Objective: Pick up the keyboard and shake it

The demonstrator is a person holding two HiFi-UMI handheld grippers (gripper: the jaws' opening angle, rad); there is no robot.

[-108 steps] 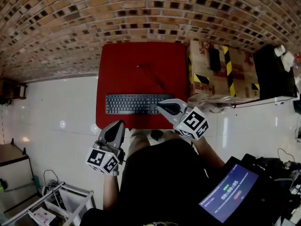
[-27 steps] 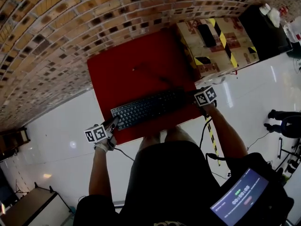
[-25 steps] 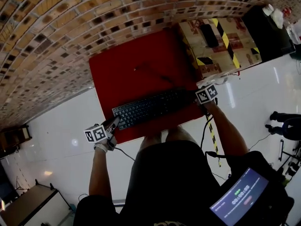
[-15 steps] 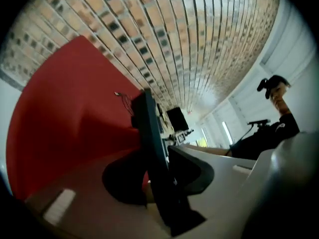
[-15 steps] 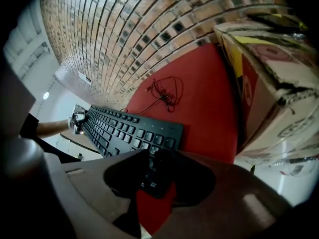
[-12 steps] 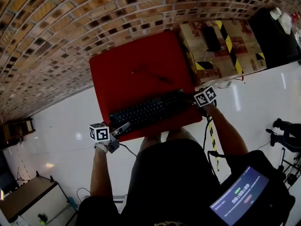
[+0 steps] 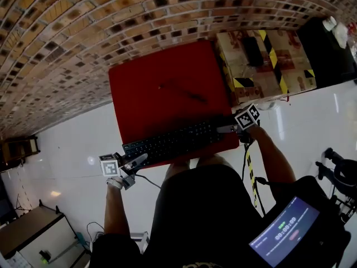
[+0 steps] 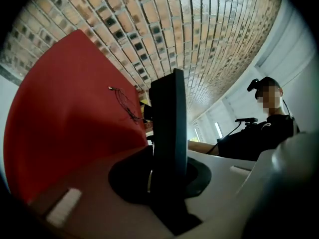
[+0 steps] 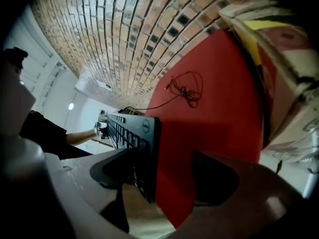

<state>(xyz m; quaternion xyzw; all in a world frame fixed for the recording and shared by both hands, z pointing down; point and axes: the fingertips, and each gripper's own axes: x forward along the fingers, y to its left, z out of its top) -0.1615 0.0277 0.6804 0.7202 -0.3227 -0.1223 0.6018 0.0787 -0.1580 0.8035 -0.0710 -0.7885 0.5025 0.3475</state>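
The black keyboard (image 7: 175, 140) is lying slantwise along the near edge of the red table (image 7: 162, 71), its left end reaching past the table's near corner. I judge that the picking-up step is only half done. The left gripper (image 7: 135, 161) is clamping that left end, and its jaws have just been tightening on the thin edge. The right gripper (image 7: 226, 129) is standing at the right end with its jaws spread wide, having just been opening. The keyboard's corner is leaning on one jaw while the other is standing apart from it, with red table showing in the gap, so this side is not gripping anything. Whether the keyboard is already clear of the table, I cannot tell. The next move is probably asking the right jaws to close firmly on the right end, so that both ends are rising together and level before any shaking. With one grip only, the long body is likely to be swinging or slipping. The keyboard is looking flat, slim and full-width, with rows of dark keys and a small round logo at its right corner. Farther back a thin loose cable (image 7: 184, 91) is lying on the table, and a cardboard box with yellow-black tape (image 7: 268, 66) is standing just beside the table's right side
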